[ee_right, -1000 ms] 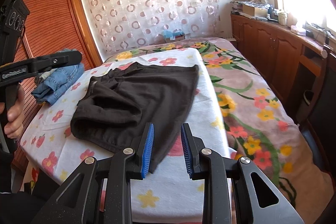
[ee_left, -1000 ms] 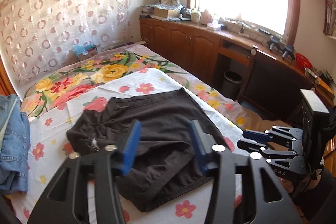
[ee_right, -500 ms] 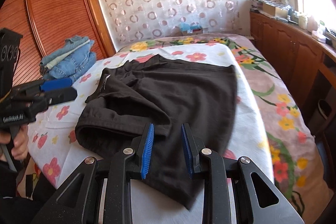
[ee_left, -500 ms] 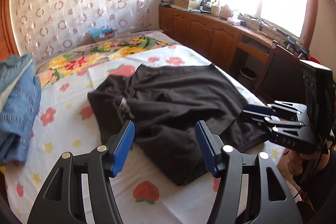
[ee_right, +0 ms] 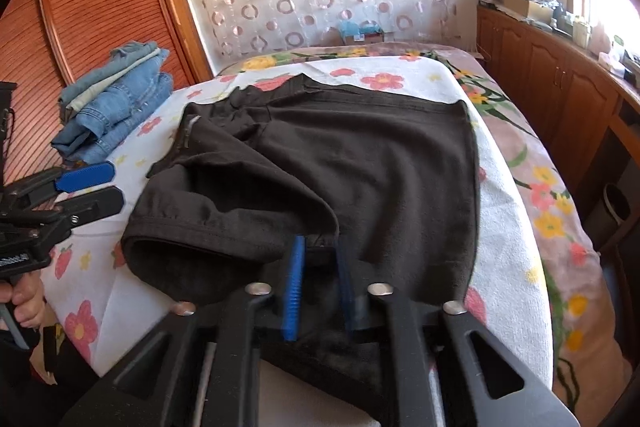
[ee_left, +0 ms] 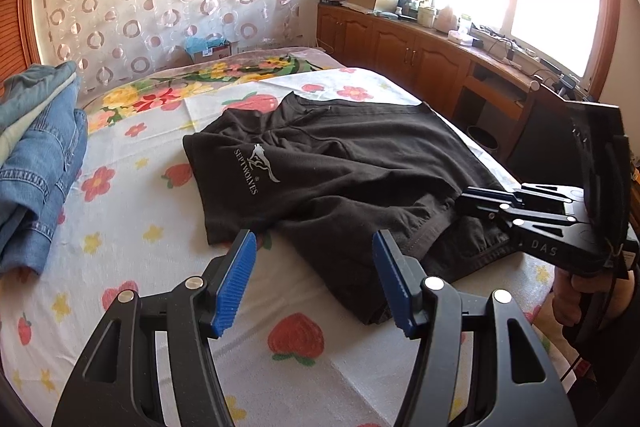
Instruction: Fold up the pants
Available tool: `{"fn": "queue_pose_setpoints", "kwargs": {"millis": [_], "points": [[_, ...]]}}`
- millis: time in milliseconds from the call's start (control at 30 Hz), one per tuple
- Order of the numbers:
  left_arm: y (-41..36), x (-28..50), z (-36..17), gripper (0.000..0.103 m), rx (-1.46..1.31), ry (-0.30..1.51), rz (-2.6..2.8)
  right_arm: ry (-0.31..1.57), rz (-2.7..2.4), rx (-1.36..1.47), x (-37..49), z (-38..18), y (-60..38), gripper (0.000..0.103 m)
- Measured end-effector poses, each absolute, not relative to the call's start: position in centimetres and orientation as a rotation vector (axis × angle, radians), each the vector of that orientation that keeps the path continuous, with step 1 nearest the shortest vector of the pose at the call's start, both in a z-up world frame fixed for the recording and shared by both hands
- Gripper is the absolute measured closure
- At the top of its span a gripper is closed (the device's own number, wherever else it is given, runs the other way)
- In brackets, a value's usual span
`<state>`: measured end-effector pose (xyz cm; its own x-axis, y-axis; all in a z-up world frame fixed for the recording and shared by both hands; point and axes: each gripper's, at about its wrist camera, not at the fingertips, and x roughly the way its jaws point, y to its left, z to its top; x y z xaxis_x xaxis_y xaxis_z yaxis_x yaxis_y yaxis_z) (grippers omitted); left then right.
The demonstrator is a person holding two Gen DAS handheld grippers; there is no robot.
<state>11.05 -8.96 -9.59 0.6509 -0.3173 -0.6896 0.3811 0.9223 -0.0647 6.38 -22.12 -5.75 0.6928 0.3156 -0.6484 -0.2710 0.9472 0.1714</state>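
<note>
The black pants (ee_left: 340, 179) lie rumpled on the flowered bed cover (ee_left: 132, 243), with a white wolf logo facing up on the left part. They also show in the right wrist view (ee_right: 360, 179). My left gripper (ee_left: 314, 259) is open and empty, just short of the pants' near hem. My right gripper (ee_right: 320, 259) is over the near edge of the pants with its blue pads a small gap apart; dark cloth lies between and under them. In the left wrist view the right gripper (ee_left: 464, 201) touches the pants' right edge.
A stack of folded blue jeans (ee_left: 36, 155) sits at the bed's left side, also in the right wrist view (ee_right: 116, 107). Wooden cabinets (ee_left: 420, 59) and a desk run along the right wall under the window. A wooden wardrobe (ee_right: 80, 7) stands at the left.
Both grippers moved in toward the pants. The right gripper went from above the bed edge onto the near hem. The left gripper stayed open and swung to face the logo side.
</note>
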Motion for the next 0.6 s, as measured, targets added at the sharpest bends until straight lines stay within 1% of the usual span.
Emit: {"fn": "queue_pose_setpoints", "kwargs": {"millis": [33,100,433,600], "points": [[-9.0,11.0,-9.6,0.041,0.088,0.765,-0.397,0.729,0.336,0.066,6.3,-5.6,-22.2,0.097],[-8.9,11.0,-9.6,0.041,0.089,0.764,-0.396,0.712,0.354,0.066,6.4,-5.5,-22.3,0.098],[-9.0,10.7,-9.2,0.041,0.092,0.749,-0.392,0.603,0.36,0.086,2.1,-3.5,-24.1,0.1],[-9.2,10.6,-9.1,0.041,0.094,0.745,-0.397,0.607,0.343,0.076,-0.6,-3.4,-25.0,0.1]]}}
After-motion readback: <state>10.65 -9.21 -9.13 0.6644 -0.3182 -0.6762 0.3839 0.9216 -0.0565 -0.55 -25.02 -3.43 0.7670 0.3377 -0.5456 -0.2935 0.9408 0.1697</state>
